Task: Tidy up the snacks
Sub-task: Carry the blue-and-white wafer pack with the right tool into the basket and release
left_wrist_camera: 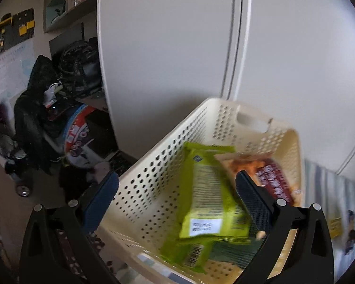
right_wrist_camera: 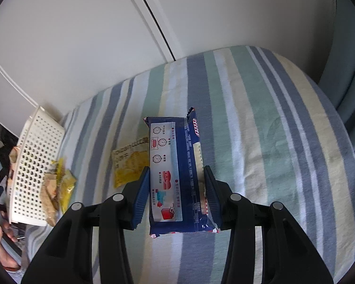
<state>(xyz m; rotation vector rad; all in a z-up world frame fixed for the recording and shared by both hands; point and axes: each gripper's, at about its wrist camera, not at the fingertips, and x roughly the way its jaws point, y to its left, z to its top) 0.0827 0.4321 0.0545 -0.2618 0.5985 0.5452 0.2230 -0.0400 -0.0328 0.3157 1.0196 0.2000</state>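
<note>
I see blue pack (right_wrist_camera: 178, 177) between right claw (right_wrist_camera: 176, 195) pads, clamped, long axis along fingers. Basket (right_wrist_camera: 35, 165) lies far left; left claw (left_wrist_camera: 177, 203) spread wide, straddling its wall.

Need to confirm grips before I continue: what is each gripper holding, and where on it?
The right gripper clamps the blue snack packet across its long sides, near its lower half. The left gripper is open, straddling the basket wall.

Dim daylight, motion blur, fisheye vignette
</note>
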